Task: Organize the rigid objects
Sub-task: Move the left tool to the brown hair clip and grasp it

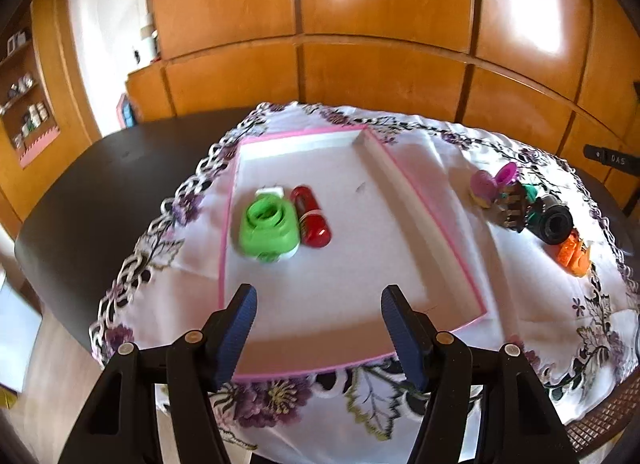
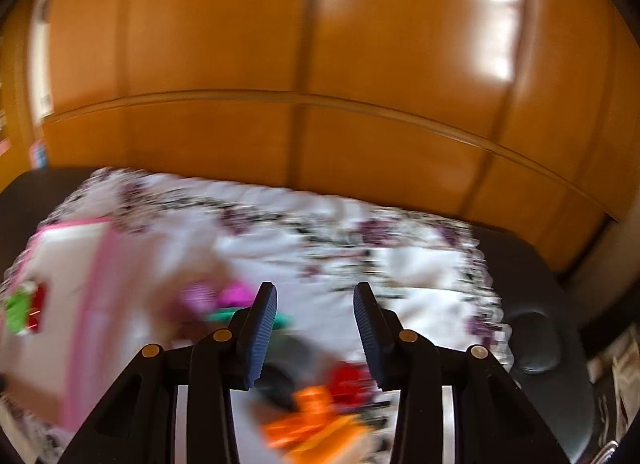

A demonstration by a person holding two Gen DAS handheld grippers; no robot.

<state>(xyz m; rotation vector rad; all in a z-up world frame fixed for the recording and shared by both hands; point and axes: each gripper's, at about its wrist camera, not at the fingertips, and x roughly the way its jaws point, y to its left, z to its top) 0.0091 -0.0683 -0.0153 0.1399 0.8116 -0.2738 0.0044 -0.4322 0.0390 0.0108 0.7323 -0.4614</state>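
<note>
Near the tray's left edge, green plastic sharpener (image 1: pixel 269 230) and red cylindrical tube (image 1: pixel 311 221) lie sorted in shallow pink-rimmed tray (image 1: pixel 436 219); left gripper (image 1: pixel 318 338) and right gripper (image 2: pixel 315 338) both gape empty, the unsorted pile of small toys (image 1: pixel 532 211) waiting off the tray's right edge.

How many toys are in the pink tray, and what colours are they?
In the pink tray:
Green: 1, the green toy
Red: 1, the red tube
Total: 2

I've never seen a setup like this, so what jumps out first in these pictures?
A pink-edged tray lies on a flowered tablecloth, with a green gadget and a red tube side by side inside. To its right sits a bright toy pile, blurred in the right camera.
</note>
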